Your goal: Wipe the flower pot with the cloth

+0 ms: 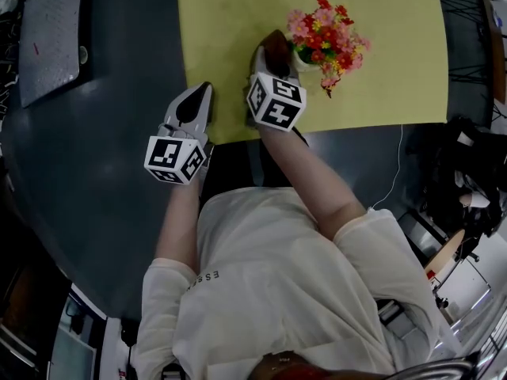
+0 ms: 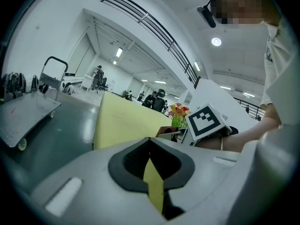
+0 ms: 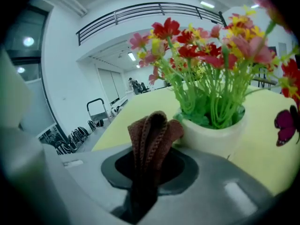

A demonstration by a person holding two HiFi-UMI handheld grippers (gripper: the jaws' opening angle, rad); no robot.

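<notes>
Brown cloth (image 3: 151, 130), pinched tight in the right tool (image 3: 149, 168), is just beside the white flower pot (image 3: 216, 136) on the yellow mat (image 1: 230, 38), so wiping looks ready to start: next, press and rub the pot's side, while the left tool (image 2: 151, 172) stays off to the pot's left, clenched on nothing.

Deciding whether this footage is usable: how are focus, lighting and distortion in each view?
Head view: dim, corners dark, edges bowed. Left gripper view: heavy fisheye, ceiling lights glaring. Right gripper view: cloth and flower pot sharp, nearest flowers blurred.
</notes>
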